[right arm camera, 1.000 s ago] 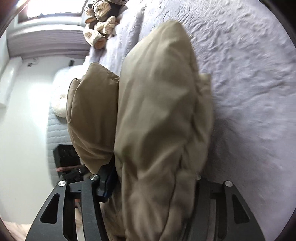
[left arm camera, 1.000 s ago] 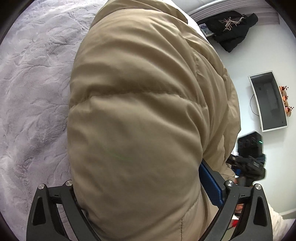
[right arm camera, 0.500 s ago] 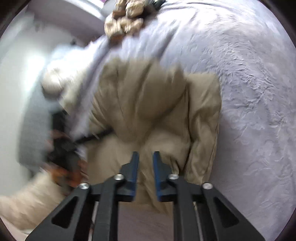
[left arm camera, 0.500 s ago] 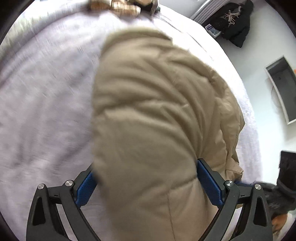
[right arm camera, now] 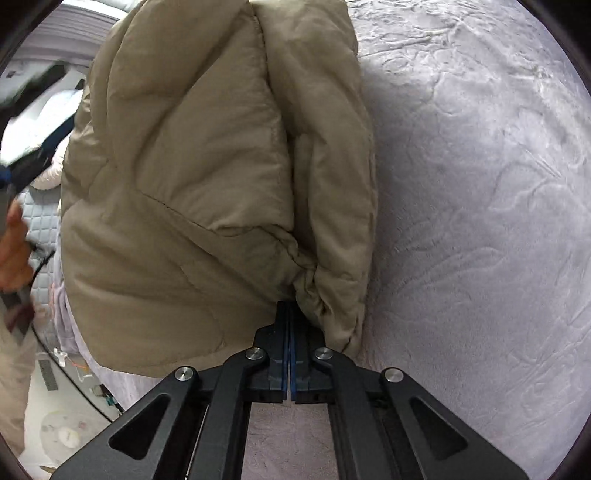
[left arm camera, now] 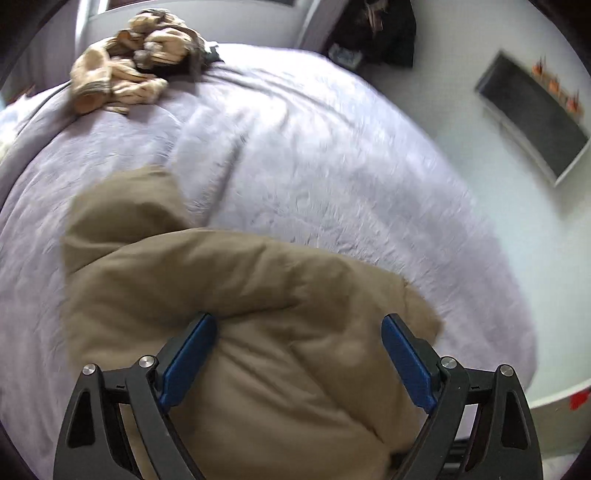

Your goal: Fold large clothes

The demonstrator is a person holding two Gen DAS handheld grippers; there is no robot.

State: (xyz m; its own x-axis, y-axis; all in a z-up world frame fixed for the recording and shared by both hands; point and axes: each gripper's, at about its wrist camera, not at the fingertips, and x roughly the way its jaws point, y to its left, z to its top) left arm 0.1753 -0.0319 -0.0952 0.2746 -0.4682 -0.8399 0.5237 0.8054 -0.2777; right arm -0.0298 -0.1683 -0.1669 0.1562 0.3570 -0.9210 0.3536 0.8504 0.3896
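Left wrist view: tan puffer jacket (left arm camera: pixel 236 332) bunched on lavender bedspread (left arm camera: pixel 332 166), near edge of bed, filling lower half of frame. Left claw (left arm camera: pixel 299 354) spread wide above jacket, jaws closing slightly; blue pads (left arm camera: pixel 190 358) on either side of a puffy fold, no clear press on the fabric. Frame blurred by motion. Second heap of tan and brown clothes (left arm camera: pixel 133 77) at far end of bed, well apart from jacket. Dark garment (left arm camera: pixel 384 29) hanging on wall beyond bed; dark framed panel (left arm camera: pixel 532 114) on white wall at right. Right wrist view: same jacket (right arm camera: pixel 207 177) folded into thick bundle, lying on bedspread (right arm camera: pixel 480 206) near bed's edge, left part overhanging it. Right claw (right arm camera: pixel 287 314) fully closed, pads together, tips at a gathered, elastic-looking hem or cuff of jacket; pinch of cloth between pads not discernible. Part of a hand (right arm camera: pixel 14 251) at left border, blurred. Floor with small clutter visible below bed edge, lower left.
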